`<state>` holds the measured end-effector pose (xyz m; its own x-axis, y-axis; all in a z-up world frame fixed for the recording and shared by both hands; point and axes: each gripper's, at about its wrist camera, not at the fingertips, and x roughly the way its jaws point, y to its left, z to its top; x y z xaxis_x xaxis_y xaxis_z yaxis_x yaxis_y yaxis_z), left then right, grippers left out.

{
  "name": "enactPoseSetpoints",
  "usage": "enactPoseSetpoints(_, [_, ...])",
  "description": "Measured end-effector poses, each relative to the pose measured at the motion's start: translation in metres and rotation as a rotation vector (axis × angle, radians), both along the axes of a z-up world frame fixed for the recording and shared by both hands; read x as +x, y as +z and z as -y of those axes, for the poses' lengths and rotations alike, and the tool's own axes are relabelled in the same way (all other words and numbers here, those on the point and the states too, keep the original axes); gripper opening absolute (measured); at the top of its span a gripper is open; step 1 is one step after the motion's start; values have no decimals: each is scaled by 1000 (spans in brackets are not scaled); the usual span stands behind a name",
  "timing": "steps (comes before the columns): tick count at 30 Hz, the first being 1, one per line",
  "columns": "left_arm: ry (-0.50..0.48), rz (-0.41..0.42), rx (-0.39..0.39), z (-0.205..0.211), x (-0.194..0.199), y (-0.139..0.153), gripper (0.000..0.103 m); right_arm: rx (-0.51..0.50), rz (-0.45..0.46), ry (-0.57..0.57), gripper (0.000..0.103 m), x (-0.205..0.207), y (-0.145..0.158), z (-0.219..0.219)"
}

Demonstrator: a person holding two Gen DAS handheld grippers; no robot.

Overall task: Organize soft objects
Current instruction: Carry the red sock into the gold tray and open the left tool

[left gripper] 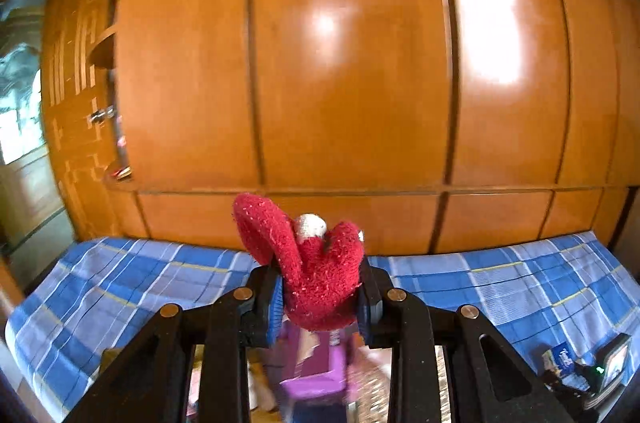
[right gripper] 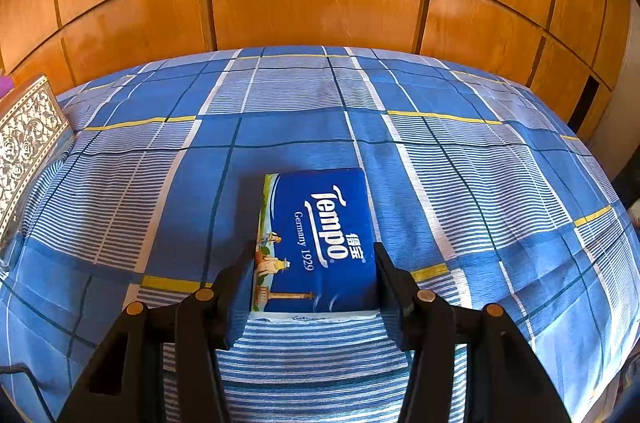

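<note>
You are in the carrying step: your left gripper (left gripper: 320, 297) is clenched on the red fuzzy sock (left gripper: 316, 271) and holds it up above the bed (left gripper: 120, 275); your right gripper (right gripper: 316, 279) grips the Tempo tissue pack (right gripper: 320, 235), which lies on the checked sheet (right gripper: 460, 183). Next, I think, the sock needs a place to go, perhaps the purple box (left gripper: 316, 371) blurred below it; the patterned box (right gripper: 24, 143) sits at the left edge; the wooden wardrobe (left gripper: 340, 63) stands close behind.

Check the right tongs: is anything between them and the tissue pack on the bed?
Nothing visible. The right tongs already straddle the Tempo tissue pack, one finger against each long side, as it lies flat on the blue plaid bedsheet.
</note>
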<state>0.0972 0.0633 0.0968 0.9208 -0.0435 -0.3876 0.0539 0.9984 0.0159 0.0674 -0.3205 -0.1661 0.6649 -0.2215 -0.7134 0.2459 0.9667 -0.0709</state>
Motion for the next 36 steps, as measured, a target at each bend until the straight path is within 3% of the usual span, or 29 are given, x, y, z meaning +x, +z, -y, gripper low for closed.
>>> enactPoseSetpoints(9, [126,-52,-34,-62,-19,-27,29,-9,-4,0,54,1,0,-1])
enactPoseSetpoints(20, [246,-175,-61,-118,-33,-84,29,-28,-13,2,54,3,-1,-2])
enactPoseSetpoints(25, [276,-288,-116,-140,-42,-124,29,-36,-14,0,54,3,-1,-4])
enactPoseSetpoints(32, [371,-450,-249,-186,-66,-179,29,-37,-13,-1,54,2,-1,-4])
enactPoseSetpoints(36, [360,-485,-232,-178,-60,-193,29,-37,-14,-1,54,3,0,-4])
